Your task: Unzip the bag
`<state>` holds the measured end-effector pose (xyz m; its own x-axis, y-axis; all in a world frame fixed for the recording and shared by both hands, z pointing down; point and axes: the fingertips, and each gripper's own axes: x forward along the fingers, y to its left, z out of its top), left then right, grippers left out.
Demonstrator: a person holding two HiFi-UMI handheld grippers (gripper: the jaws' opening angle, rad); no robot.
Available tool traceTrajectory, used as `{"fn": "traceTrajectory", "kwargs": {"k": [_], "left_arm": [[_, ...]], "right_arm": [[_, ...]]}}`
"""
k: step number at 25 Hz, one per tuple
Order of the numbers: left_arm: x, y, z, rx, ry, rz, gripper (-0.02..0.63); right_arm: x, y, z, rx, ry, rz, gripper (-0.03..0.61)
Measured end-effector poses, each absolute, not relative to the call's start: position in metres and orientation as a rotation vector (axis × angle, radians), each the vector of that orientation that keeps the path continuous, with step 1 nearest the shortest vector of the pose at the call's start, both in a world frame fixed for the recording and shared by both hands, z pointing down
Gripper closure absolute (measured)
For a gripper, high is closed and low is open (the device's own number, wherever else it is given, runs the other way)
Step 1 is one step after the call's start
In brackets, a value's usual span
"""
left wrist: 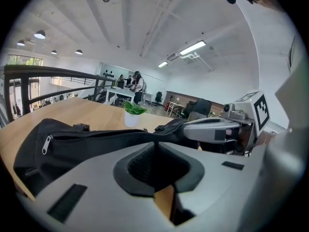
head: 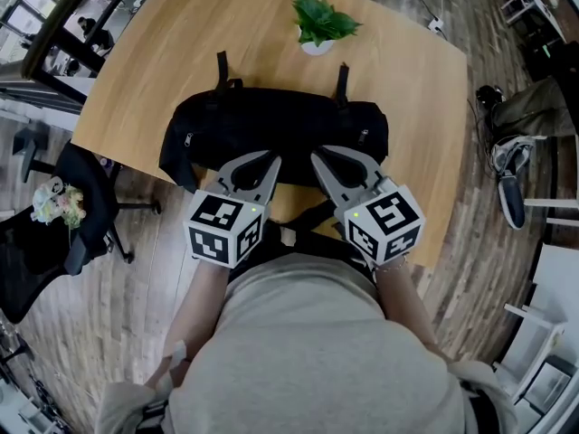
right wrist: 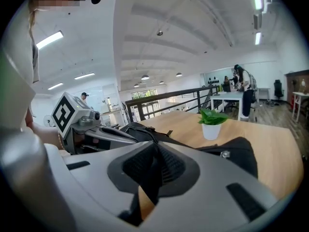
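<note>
A black bag [head: 271, 120] lies across the wooden table [head: 154, 70], its zip closed along the top. One zip pull [head: 187, 139] sits at the bag's left end, and it shows in the left gripper view as zip pull [left wrist: 47, 144]. My left gripper [head: 270, 161] and right gripper [head: 318, 161] meet the bag's near edge side by side. The left gripper [left wrist: 154, 146] is closed, its tips pinching the bag [left wrist: 96, 144]. The right gripper [right wrist: 155, 146] is closed with black fabric of the bag [right wrist: 231, 151] between its pads.
A small potted plant [head: 318, 25] stands on the table just behind the bag. A black office chair [head: 63, 215] is off the table's left corner. The near table edge runs right under both grippers, and a black strap hangs over it.
</note>
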<state>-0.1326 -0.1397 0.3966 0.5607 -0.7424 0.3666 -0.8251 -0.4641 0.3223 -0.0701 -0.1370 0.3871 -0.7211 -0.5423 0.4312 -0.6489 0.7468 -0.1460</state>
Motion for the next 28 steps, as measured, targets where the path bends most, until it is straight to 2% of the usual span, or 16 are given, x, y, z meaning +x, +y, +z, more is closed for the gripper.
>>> {"fn": "traceTrajectory", "kwargs": {"k": [3, 28], "left_arm": [[-0.13, -0.14, 0.397, 2.329, -1.257, 0.237, 0.575], [-0.125, -0.131, 0.413, 2.328, -1.272, 0.418, 0.588]], "right_arm": [[-0.069, -0.135, 0.388, 0.898, -2.589, 0.424, 0.571], [-0.064, -0.128, 0.401, 0.927, -2.581, 0.464, 0.572]]}}
